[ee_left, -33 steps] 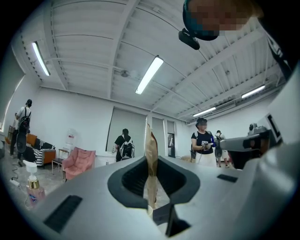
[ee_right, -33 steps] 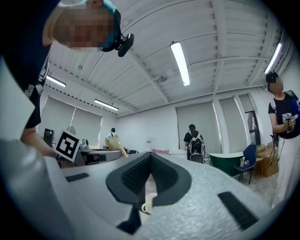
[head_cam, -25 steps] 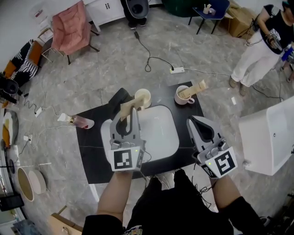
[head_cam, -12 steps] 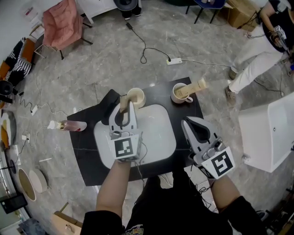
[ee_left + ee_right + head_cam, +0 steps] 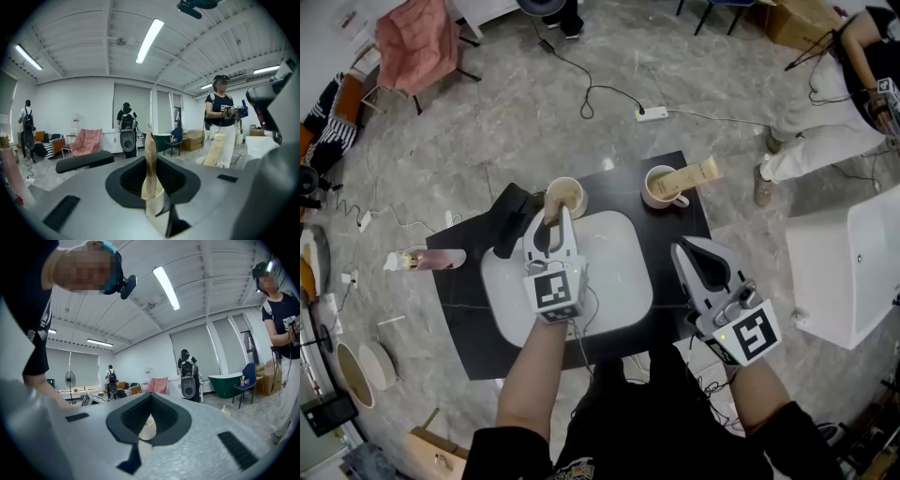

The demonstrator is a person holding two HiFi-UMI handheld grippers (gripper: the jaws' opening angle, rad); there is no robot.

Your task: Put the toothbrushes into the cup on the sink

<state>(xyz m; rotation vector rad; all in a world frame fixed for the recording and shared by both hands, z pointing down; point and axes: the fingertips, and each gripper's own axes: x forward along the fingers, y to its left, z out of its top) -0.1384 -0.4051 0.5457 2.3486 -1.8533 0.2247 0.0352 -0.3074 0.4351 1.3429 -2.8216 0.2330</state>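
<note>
We find the left gripper point(image 5: 550, 221) over the back left corner of the white sink point(image 5: 614, 281), its jaws clamped on a beige wrapped toothbrush point(image 5: 151, 180). The toothbrush's far end reaches the near rim of the cup point(image 5: 566, 198) on the black table point(image 5: 673, 230); we cannot tell whether it is inside. The right gripper point(image 5: 686, 249) hangs beside the sink's right edge, jaws together and empty. A second cup point(image 5: 660, 187) further right holds another wrapped toothbrush point(image 5: 695, 174).
</note>
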